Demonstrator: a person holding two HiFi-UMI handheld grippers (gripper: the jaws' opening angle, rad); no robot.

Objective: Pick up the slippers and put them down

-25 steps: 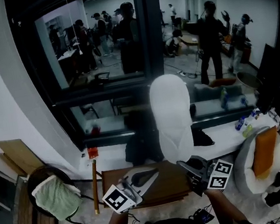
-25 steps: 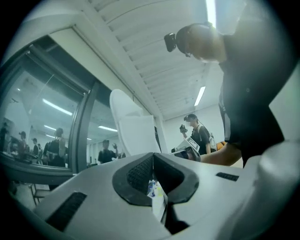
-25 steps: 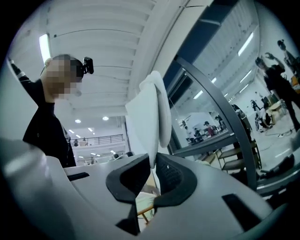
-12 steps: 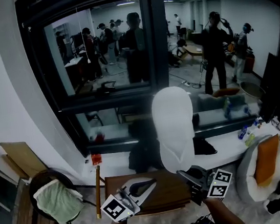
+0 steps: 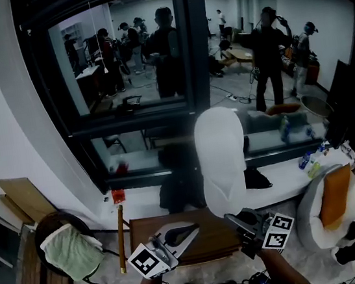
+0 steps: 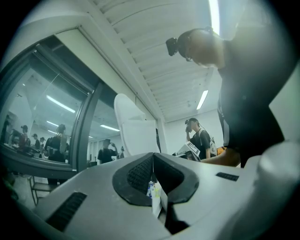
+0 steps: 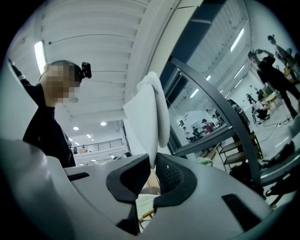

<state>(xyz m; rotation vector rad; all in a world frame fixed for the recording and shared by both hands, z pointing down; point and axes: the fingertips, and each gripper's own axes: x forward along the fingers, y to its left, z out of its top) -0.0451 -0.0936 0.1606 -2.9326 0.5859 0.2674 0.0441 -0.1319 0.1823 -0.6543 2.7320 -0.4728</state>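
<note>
A white slipper (image 5: 220,155) stands upright in the air in front of the window, its lower end pinched by my right gripper (image 5: 233,218). The right gripper view shows the slipper (image 7: 151,110) rising edge-on out of that gripper (image 7: 152,161), whose dark pads press on its thin end. My left gripper (image 5: 193,228) sits level to the left of the slipper, apart from it. Its jaws meet with nothing between them (image 6: 153,157). In the left gripper view the slipper (image 6: 133,133) shows beyond the tips. I see no second slipper.
A low wooden table (image 5: 211,241) lies under both grippers. A chair with a green towel (image 5: 71,251) stands at the left, beside a wooden stick (image 5: 121,238). The window sill (image 5: 281,182) holds dark cloth and bottles. An orange cushion (image 5: 335,193) sits at the right. Several people are seen in the glass.
</note>
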